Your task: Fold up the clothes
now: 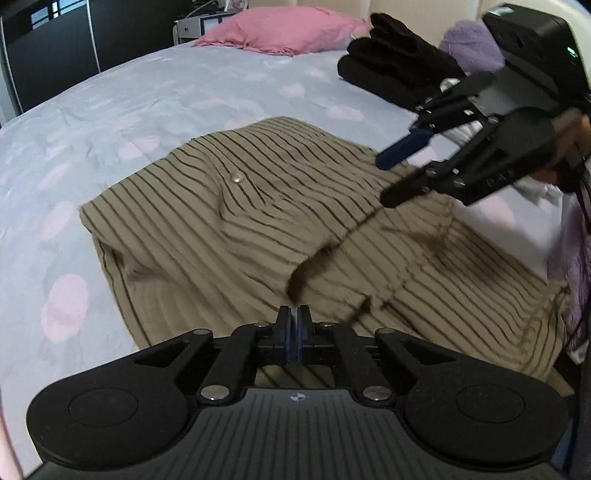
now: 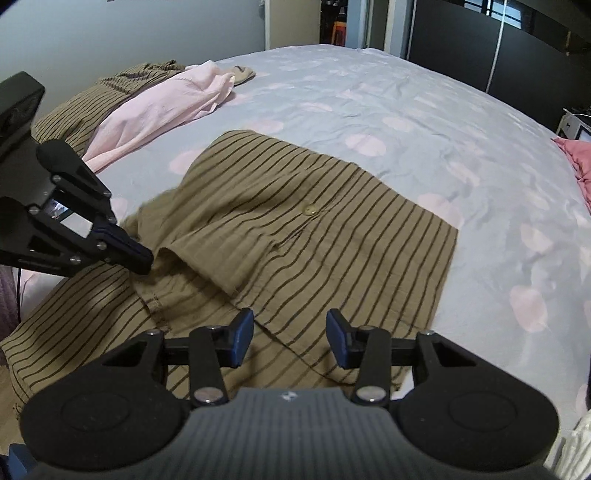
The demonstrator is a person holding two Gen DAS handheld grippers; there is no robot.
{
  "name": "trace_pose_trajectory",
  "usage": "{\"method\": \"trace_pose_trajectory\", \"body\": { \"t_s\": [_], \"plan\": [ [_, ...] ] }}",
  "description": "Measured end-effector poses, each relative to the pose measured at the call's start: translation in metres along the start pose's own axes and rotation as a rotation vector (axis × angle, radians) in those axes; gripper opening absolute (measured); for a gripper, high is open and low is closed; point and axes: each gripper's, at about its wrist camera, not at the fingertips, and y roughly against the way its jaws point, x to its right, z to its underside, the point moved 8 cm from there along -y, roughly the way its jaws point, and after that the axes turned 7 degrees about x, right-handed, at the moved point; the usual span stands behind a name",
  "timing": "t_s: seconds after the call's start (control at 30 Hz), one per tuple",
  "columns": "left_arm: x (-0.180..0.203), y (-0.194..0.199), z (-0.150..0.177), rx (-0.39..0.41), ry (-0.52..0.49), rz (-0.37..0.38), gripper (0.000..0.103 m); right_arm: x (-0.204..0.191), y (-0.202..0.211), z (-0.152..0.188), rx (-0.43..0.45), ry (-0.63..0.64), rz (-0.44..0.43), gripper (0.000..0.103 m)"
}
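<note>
A tan shirt with dark stripes (image 1: 258, 236) and a small button (image 1: 236, 178) lies spread on the bed, one part folded over itself. My left gripper (image 1: 294, 325) is at the near fold, its jaws shut with the fold's edge pinched between the tips. In the right wrist view the left gripper (image 2: 144, 260) meets the shirt (image 2: 332, 240) at that same fold. My right gripper (image 2: 291, 339) stands open just above the shirt's near hem, nothing between its blue pads (image 2: 242, 338). The right gripper (image 1: 384, 180) also shows hovering over the shirt's right side.
The bed sheet (image 1: 147, 92) is pale blue with pink spots. A pink pillow (image 1: 280, 29), a stack of folded black clothes (image 1: 399, 70) and a purple fluffy item (image 1: 469, 44) lie at the head end. A pink garment (image 2: 166, 107) rests on another striped one (image 2: 110, 92).
</note>
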Motion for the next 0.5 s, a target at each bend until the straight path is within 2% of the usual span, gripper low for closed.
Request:
{"method": "trace_pose_trajectory", "body": {
  "t_s": [0.07,0.2,0.3,0.33,0.5],
  "plan": [
    [-0.002,0.006,0.003,-0.007,-0.019,-0.032,0.009,-0.004,-0.001,0.0,0.002,0.012,-0.01,0.047],
    [-0.02,0.016,-0.001,0.041,0.022,-0.134,0.023,-0.01,-0.005,-0.003,0.0,0.032,-0.018,0.047],
    [-0.042,0.023,-0.003,0.082,0.085,-0.244,0.039,-0.003,-0.008,-0.003,-0.02,0.04,0.04,0.047],
    [-0.048,0.025,-0.002,0.088,0.105,-0.267,0.041,0.0,-0.007,-0.003,-0.02,0.031,0.051,0.047],
    [-0.038,0.032,-0.002,0.128,0.028,-0.234,0.043,0.015,0.002,0.001,0.012,-0.011,0.044,0.05]
  ]
}}
